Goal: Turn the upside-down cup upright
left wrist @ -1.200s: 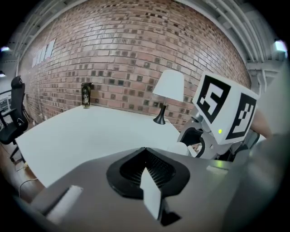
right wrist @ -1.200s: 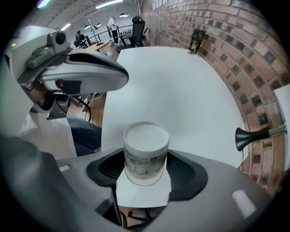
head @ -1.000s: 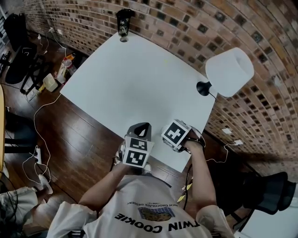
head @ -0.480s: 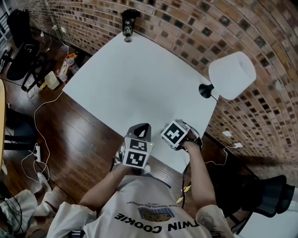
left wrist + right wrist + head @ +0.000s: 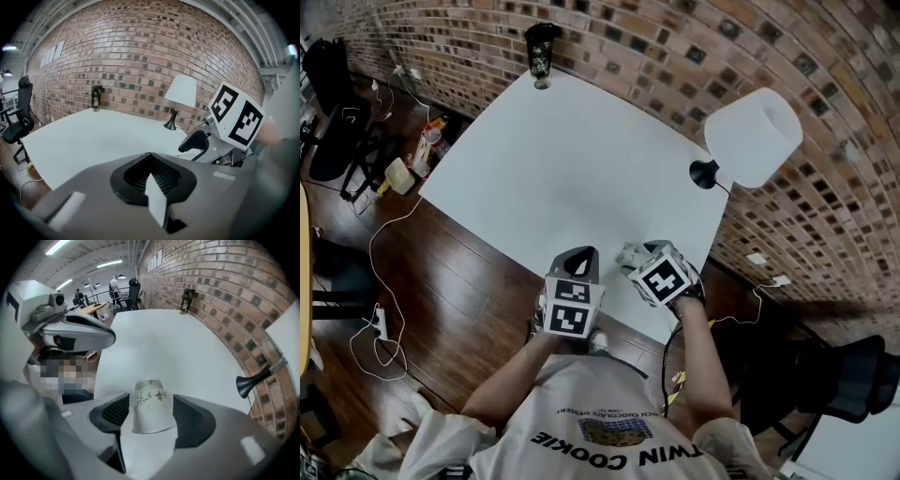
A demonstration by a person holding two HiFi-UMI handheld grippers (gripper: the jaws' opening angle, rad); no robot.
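A white paper cup (image 5: 150, 404) with a green leaf print sits between the jaws of my right gripper (image 5: 146, 405). The pads are shut on its sides. Its narrow base points away along the jaws and its wide rim faces the gripper body, so it hangs tilted over the near edge of the white table (image 5: 572, 159). In the head view the right gripper (image 5: 636, 259) is at the table's near edge, marker cube uppermost. My left gripper (image 5: 584, 259) hovers beside it to the left, jaws shut and empty (image 5: 151, 174).
A white-shaded lamp (image 5: 752, 139) on a black foot stands at the table's right edge by the brick wall. A dark tumbler (image 5: 542, 49) stands at the far corner. Cables, bottles and office chairs lie on the wooden floor to the left.
My right gripper has tipped and rolled in place, so its marker cube faces up more and a pale end shows beyond it. The left gripper has stayed still.
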